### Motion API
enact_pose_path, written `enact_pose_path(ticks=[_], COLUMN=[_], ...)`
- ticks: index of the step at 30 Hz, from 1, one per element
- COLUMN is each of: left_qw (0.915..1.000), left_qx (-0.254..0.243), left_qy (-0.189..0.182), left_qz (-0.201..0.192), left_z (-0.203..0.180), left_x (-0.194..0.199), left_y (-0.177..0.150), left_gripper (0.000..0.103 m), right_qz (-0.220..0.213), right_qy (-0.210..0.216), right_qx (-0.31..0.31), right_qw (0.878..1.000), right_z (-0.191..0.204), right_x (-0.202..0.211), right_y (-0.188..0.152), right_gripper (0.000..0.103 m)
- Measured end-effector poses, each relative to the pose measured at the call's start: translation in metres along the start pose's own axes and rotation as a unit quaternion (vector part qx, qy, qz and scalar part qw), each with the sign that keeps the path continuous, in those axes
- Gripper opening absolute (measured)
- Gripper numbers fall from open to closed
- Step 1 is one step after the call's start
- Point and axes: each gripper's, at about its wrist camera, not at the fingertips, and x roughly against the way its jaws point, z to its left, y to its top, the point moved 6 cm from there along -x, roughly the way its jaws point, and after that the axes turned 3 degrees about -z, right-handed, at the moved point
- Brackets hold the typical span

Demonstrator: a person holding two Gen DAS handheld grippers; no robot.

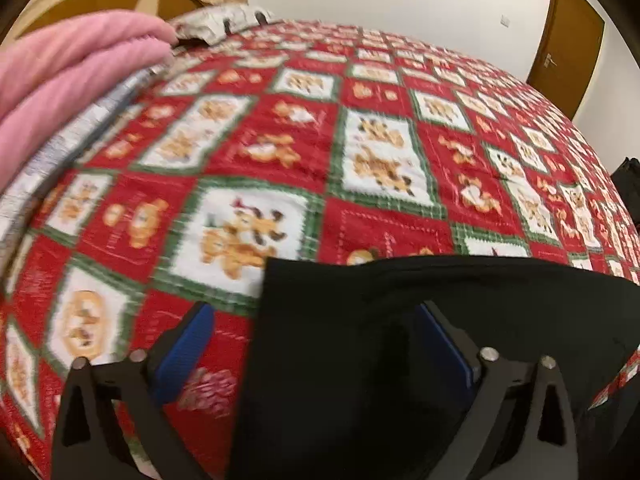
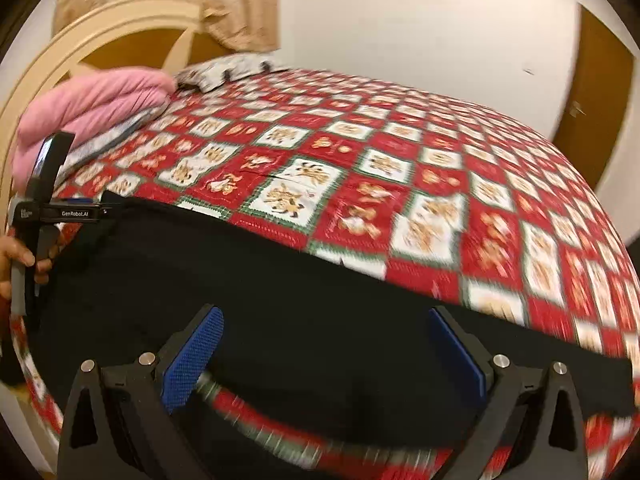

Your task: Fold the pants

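Black pants lie flat near the front edge of a bed with a red, white and green patchwork quilt. My left gripper is open, its jaws wide apart over the left end of the pants, touching nothing I can see. In the right wrist view the pants stretch across the bed front. My right gripper is open above the middle of the pants. The left gripper shows at the far left of that view, at the pants' left end, held by a hand.
A pink folded blanket and a grey patterned pillow lie at the bed's head on the left. A cream and brown headboard stands behind. A brown door is in the white wall at right.
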Motion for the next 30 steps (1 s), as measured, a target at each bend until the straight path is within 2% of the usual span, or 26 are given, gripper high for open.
enact_pose_path(ticks=[1, 3, 5, 6, 7, 8, 11, 13, 15, 17, 18, 19, 21, 24, 27, 30], left_qw=[1.0, 0.9999, 0.9996, 0.9994, 0.9993, 0.9993, 0.9993, 0.9991, 0.999, 0.9989, 0.9988, 0.9986, 0.9982, 0.9975, 0.9941, 0.9877], left_qx=[0.002, -0.009, -0.025, -0.032, -0.036, -0.036, -0.034, -0.039, -0.041, -0.043, -0.046, -0.052, -0.058, -0.052, -0.043, -0.043], left_qy=[0.001, 0.008, 0.01, 0.006, 0.001, 0.0, -0.004, -0.007, -0.009, -0.009, -0.006, -0.007, -0.009, -0.007, -0.017, -0.021], left_qz=[0.008, -0.005, -0.006, -0.011, -0.013, -0.013, -0.015, -0.018, -0.018, -0.014, -0.013, -0.013, -0.017, -0.048, -0.098, -0.148], left_z=[0.0, -0.002, -0.006, -0.007, -0.008, -0.008, -0.006, -0.007, -0.009, -0.012, -0.014, -0.017, -0.023, -0.023, -0.02, -0.018], left_x=[-0.005, -0.006, -0.007, -0.006, -0.005, -0.006, -0.007, -0.007, -0.008, -0.008, -0.008, -0.007, -0.001, 0.024, 0.062, 0.104], left_y=[0.0, 0.002, 0.003, 0.005, 0.006, 0.007, 0.009, 0.012, 0.013, 0.015, 0.016, 0.017, 0.017, 0.021, 0.024, 0.018], left_gripper=[0.09, 0.09, 0.085, 0.079, 0.073, 0.072, 0.065, 0.058, 0.051, 0.045, 0.041, 0.032, 0.028, 0.027, 0.028, 0.028], right_qz=[0.008, 0.028, 0.059, 0.069, 0.078, 0.088, 0.12, 0.11, 0.105, 0.113, 0.118, 0.124, 0.118, 0.08, 0.035, -0.008], right_qy=[0.003, 0.01, 0.035, 0.038, 0.037, 0.037, 0.071, 0.087, 0.102, 0.115, 0.119, 0.121, 0.107, 0.107, 0.118, 0.129], right_qx=[0.01, 0.026, 0.034, 0.04, 0.048, 0.05, 0.026, 0.013, 0.025, 0.033, 0.035, 0.037, 0.044, 0.03, 0.014, 0.026], right_qw=[1.0, 0.999, 0.997, 0.996, 0.995, 0.994, 0.99, 0.99, 0.989, 0.986, 0.985, 0.984, 0.986, 0.991, 0.992, 0.991], right_z=[-0.002, -0.006, -0.008, -0.009, -0.01, -0.013, -0.02, -0.022, -0.018, -0.012, -0.008, -0.004, 0.0, 0.001, 0.002, 0.015], right_x=[-0.011, -0.034, -0.06, -0.07, -0.079, -0.09, -0.113, -0.114, -0.109, -0.103, -0.101, -0.098, -0.088, -0.053, -0.004, 0.049], right_y=[0.004, 0.009, 0.01, 0.01, 0.01, 0.009, 0.003, 0.0, -0.001, -0.001, 0.0, 0.001, 0.005, 0.016, 0.025, 0.026], right_gripper=[0.101, 0.101, 0.1, 0.098, 0.09, 0.085, 0.082, 0.08, 0.062, 0.022, 0.011, 0.007, 0.006, 0.006, 0.006, 0.006])
